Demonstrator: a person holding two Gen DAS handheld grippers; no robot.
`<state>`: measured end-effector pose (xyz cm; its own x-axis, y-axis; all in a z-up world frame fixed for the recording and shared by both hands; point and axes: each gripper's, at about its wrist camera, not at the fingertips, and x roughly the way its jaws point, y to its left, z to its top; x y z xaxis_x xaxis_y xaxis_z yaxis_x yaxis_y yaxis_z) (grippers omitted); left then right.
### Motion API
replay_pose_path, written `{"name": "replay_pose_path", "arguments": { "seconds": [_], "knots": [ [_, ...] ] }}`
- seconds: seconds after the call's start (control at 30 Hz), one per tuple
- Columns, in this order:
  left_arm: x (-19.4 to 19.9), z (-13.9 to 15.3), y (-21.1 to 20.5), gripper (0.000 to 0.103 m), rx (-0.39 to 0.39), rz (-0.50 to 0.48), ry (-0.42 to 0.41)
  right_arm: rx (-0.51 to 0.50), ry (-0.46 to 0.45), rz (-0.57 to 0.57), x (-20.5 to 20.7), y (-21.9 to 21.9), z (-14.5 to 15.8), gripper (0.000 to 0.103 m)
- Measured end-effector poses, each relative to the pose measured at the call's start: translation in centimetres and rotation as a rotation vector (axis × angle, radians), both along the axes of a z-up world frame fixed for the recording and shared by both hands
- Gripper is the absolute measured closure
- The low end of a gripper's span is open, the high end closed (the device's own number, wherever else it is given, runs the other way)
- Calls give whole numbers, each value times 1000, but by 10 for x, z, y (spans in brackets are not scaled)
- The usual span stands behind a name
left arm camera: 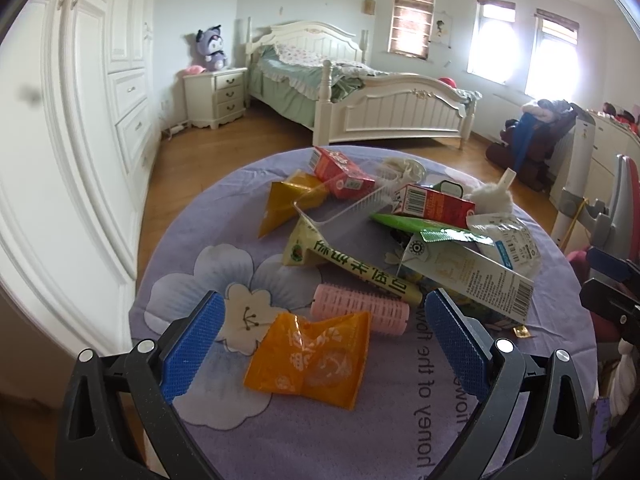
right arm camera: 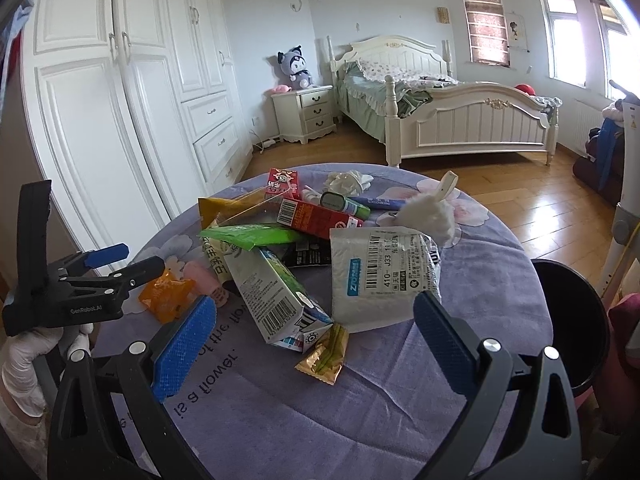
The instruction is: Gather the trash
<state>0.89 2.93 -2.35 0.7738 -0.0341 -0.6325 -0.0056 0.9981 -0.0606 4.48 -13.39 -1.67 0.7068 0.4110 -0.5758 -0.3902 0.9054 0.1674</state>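
right now both grippers hover over the round purple-clothed table (left arm camera: 280,432), jaws wide and holding nothing. the left gripper (left arm camera: 320,344) frames the orange wrapper (left arm camera: 308,364), which lies flat at the near edge with the pink hair roller (left arm camera: 360,306) touching its far side. the right gripper (right arm camera: 312,344) brackets the white carton (right arm camera: 276,296) and the small gold sachet (right arm camera: 322,354); the white mailer bag (right arm camera: 380,276) sits just beyond. a dark bin (right arm camera: 576,320), probably the target, stands at the table's right edge. to do this well, lower the left jaws straight onto the wrapper, pinch its raised crease, and keep clear of the roller so only one piece lifts.
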Motion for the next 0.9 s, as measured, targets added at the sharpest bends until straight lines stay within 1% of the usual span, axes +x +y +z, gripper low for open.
{"name": "replay_pose_path", "arguments": {
  "seconds": [0.07, 0.13, 0.3, 0.4, 0.43, 0.53, 0.6, 0.67, 0.73, 0.77, 0.8, 0.83, 0.87, 0.9],
  "knots": [
    [1, -1, -2, 4, -4, -2, 5, -3, 8, 6, 3, 1, -2, 5],
    [10, -5, 7, 4, -13, -4, 15, -8, 19, 13, 5, 1, -4, 5],
    [20, -9, 12, 4, -33, -13, 33, -30, 32, 30, 12, 5, -9, 5],
    [29, -10, 22, 4, -59, -22, 46, -56, 26, 57, 17, 10, -10, 7],
    [33, -9, 26, 4, -64, -24, 49, -64, 21, 69, 19, 13, -9, 10],
    [50, -4, 40, 4, -85, -37, 51, -91, -7, 117, 29, 23, -3, 13],
    [66, 0, 50, 4, -101, -49, 56, -100, -39, 177, 34, 35, 4, 14],
    [87, 2, 58, 4, -111, -80, 58, -140, -79, 231, 38, 50, 7, 18],
    [108, 3, 62, 6, -101, -98, 74, -206, -123, 283, 42, 70, 7, 26],
    [122, 2, 65, 12, -107, -116, 86, -247, -140, 300, 46, 80, 5, 29],
    [131, 1, 66, 20, -113, -128, 99, -272, -147, 313, 49, 87, 3, 35],
    [144, -3, 68, 26, -120, -143, 125, -297, -144, 323, 55, 94, 0, 40],
    [154, -8, 70, 36, -131, -151, 149, -305, -137, 332, 61, 99, -1, 41],
    [163, -13, 72, 45, -146, -154, 173, -307, -132, 338, 66, 102, -2, 44]
  ]
}}
